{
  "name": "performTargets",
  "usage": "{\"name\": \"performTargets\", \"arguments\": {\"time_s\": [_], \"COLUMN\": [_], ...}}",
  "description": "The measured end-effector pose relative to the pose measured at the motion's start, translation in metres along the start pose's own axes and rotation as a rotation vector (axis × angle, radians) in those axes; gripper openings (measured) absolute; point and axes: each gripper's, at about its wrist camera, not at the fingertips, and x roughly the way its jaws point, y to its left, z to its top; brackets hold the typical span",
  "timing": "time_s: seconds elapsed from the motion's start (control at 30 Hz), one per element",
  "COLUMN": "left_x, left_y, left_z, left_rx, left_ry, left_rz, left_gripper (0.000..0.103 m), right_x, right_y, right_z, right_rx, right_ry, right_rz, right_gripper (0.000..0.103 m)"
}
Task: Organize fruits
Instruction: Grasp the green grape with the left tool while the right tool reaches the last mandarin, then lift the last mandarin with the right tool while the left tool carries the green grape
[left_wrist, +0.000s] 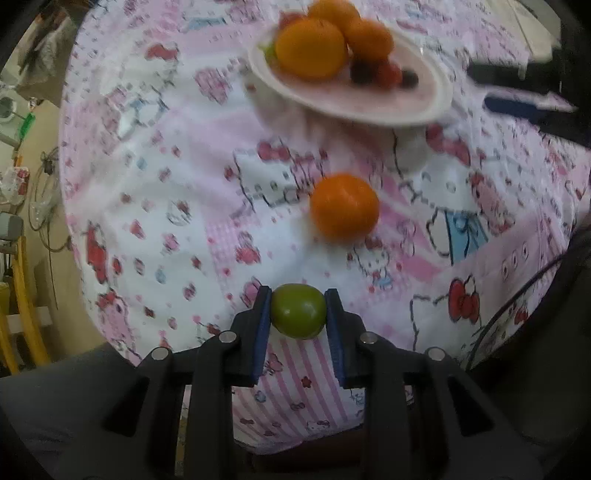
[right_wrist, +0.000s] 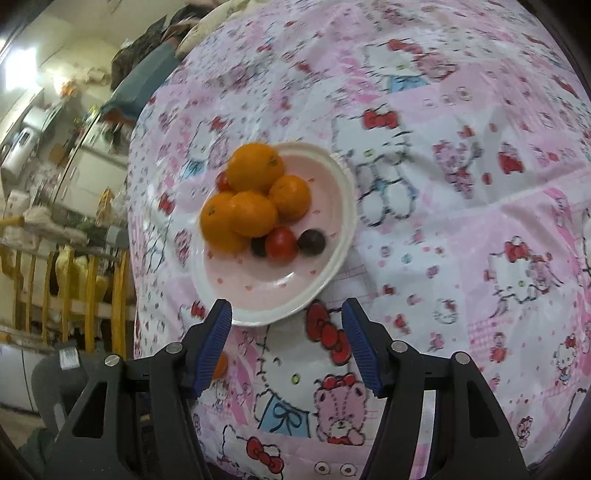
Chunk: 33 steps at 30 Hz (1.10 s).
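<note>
Left tool pinches a green fruit; an orange lies just ahead; right tool spread, plate ahead

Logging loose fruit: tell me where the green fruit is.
In the left wrist view, the green fruit sits clamped in the left gripper, low centre, just below the lone orange on the patterned cloth.

Soft printed cloth cover with a matt weave, glossy smooth plate, finely dimpled orange skin, smooth waxy green fruit, ribbed blue rubbery pads, matt black plastic gripper arms with shiny metal pins
</note>
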Motion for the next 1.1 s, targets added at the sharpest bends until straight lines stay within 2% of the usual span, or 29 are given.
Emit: {"name": "performTargets", "arguments": {"time_s": [0.2,0.33,0.5,0.53,0.57,0.73,0.87,1.1], "left_x": [-0.017,-0.016,-0.017,-0.018,-0.016,-0.015,-0.017,-0.036], "left_y": [0.022,0.032,0.039,0.040,0.038,0.035,0.031,0.010], "left_z": [0.009,0.009,0.005,0.005,0.007,0.012,0.019,0.037], "left_rx": [-0.104,-0.123,-0.139,-0.146,-0.152,-0.158,-0.157,-0.099], "left_ry": [-0.049,-0.053,-0.058,-0.060,-0.059,-0.066,-0.076,-0.152], "left_rz": [-0.001,0.004,0.013,0.016,0.015,0.004,-0.001,0.026], "left_gripper": [0.025,0.025,0.025,0.025,0.025,0.025,0.025,0.025], "right_x": [0.039,0.074,0.105,0.106,0.107,0.100,0.082,0.041], "right_y": [0.030,0.052,0.071,0.076,0.080,0.079,0.062,0.036], "right_z": [-0.017,-0.025,-0.039,-0.040,-0.040,-0.039,-0.035,-0.026], "right_rx": [-0.042,-0.077,-0.157,-0.179,-0.206,-0.217,-0.173,-0.119], "right_ry": [0.175,0.263,0.340,0.336,0.329,0.303,0.263,0.154], "right_rz": [0.157,0.149,0.087,0.078,0.073,0.083,0.092,0.086], "right_gripper": [0.065,0.065,0.060,0.056,0.044,0.043,0.043,0.043]}}
